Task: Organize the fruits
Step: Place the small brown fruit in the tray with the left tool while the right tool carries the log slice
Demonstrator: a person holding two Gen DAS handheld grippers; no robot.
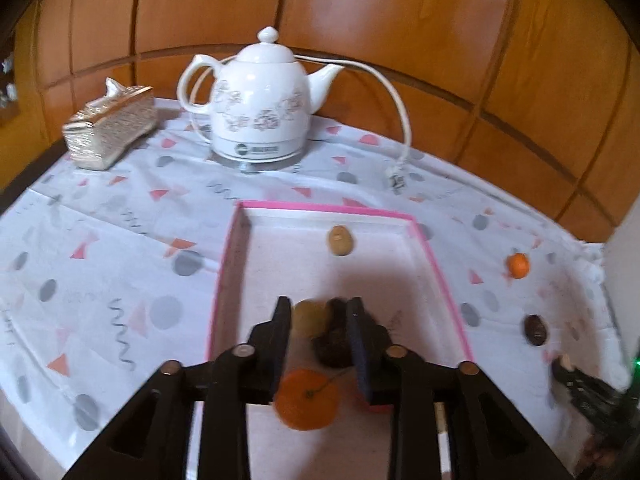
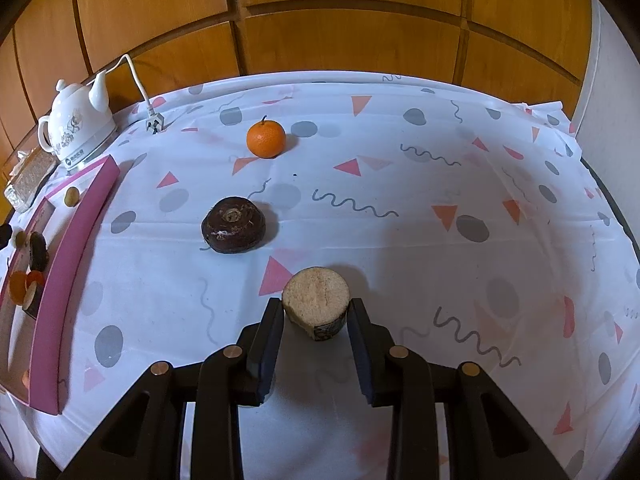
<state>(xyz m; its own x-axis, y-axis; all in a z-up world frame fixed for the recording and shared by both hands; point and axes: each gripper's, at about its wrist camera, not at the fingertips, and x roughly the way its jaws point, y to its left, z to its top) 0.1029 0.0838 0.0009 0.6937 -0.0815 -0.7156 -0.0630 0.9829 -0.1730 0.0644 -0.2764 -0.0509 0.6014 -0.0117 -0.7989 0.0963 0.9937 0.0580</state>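
You are working left to right across the cloth (image 2: 400,240). At far left the tissue box (image 1: 108,128) and the kettle (image 1: 260,104) are standing clear of the job. Next comes the pink tray (image 1: 328,209), and your left gripper (image 1: 320,344) is hanging over its near end with the jaws apart and nothing pressed between the pads. An orange (image 1: 306,400) is showing below and between the fingers, blurred, so you are most likely letting it go into the tray; whether it is resting on the floor yet, you cannot tell. A dark fruit (image 1: 334,348), a yellowish one (image 1: 312,318) and a small brown one (image 1: 341,241) are already lying inside.

Right of the tray, a second orange (image 2: 266,139) and a dark round fruit (image 2: 233,230) are waiting on the cloth. Your right gripper (image 2: 316,320) is clamping a cut, pale-faced stub (image 2: 316,304), the pads touching both its sides.

The next move is asking you to clear the left gripper, then carry the stub over the pink wall without knocking it.
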